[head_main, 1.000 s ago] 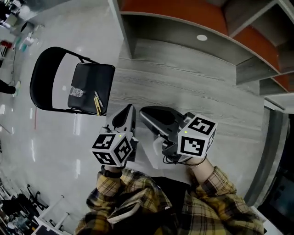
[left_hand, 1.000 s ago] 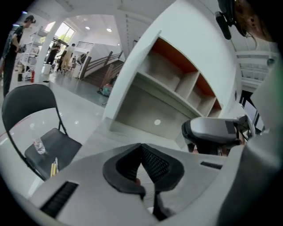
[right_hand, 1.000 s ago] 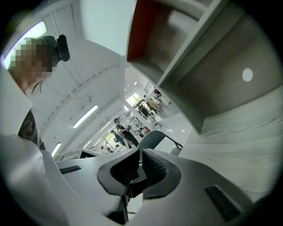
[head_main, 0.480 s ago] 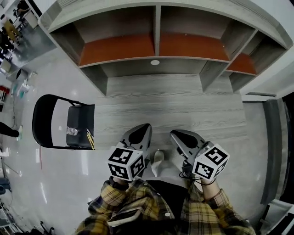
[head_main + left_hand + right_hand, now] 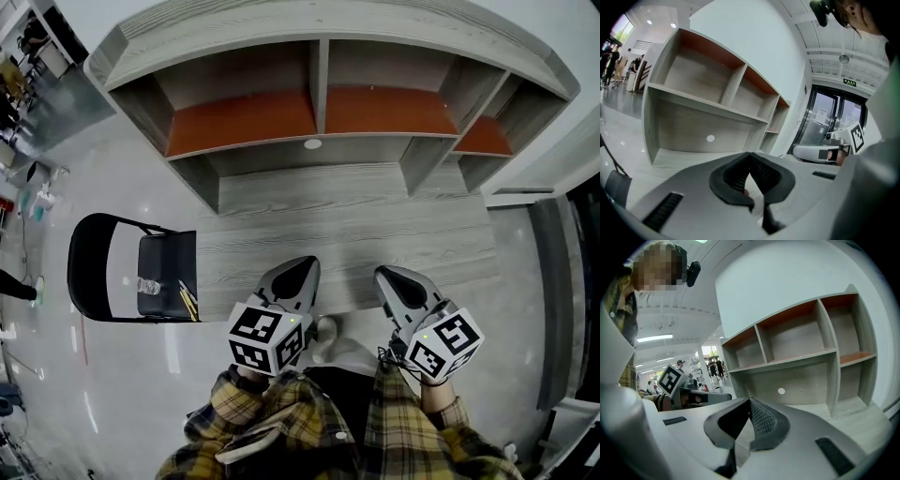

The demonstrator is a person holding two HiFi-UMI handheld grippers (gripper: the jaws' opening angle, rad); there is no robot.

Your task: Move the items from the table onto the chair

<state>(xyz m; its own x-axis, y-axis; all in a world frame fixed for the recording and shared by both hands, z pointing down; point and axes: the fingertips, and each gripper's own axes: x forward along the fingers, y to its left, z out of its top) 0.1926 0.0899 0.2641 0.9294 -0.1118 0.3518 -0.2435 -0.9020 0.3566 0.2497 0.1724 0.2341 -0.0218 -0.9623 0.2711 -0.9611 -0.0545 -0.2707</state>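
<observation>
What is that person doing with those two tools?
A person in a checked shirt holds a tool in each hand over a grey table. The left tool and the right tool are both shut, with nothing in them. No items show on the tabletop. The black chair beside it has a small clear thing and some yellow sticks on its seat, so the moving looks about done.

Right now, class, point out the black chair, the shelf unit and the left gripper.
black chair (image 5: 169,255): head view, a bare part of its seat.
shelf unit (image 5: 319,75): head view, its central upright divider.
left gripper (image 5: 750,157): left gripper view, where its shut tips meet.
</observation>
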